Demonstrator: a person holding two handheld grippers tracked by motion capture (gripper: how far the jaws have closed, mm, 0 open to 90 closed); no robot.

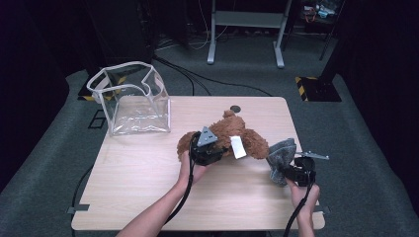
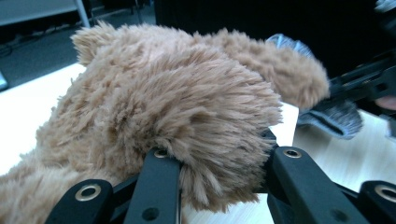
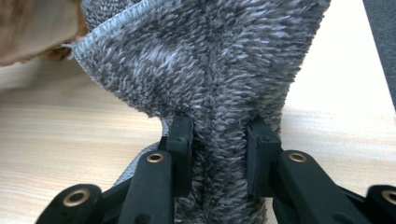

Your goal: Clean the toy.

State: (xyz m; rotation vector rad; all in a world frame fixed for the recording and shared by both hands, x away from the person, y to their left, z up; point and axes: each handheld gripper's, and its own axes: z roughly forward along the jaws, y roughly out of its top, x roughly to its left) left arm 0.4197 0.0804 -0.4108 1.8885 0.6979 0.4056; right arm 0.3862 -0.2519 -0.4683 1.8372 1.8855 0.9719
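A brown plush toy with a white tag lies mid-table. My left gripper is shut on a furry limb of the plush toy, whose fur bulges between the two black jaws. To the right, a grey fuzzy cloth stands bunched up off the table. My right gripper is shut on the grey cloth, which is pinched into a fold between its pads. The cloth touches the toy's right side.
A clear plastic bag with a white rim stands open at the back left of the wooden table. A small dark disc lies near the table's far edge. Metal frame legs stand on the floor beyond.
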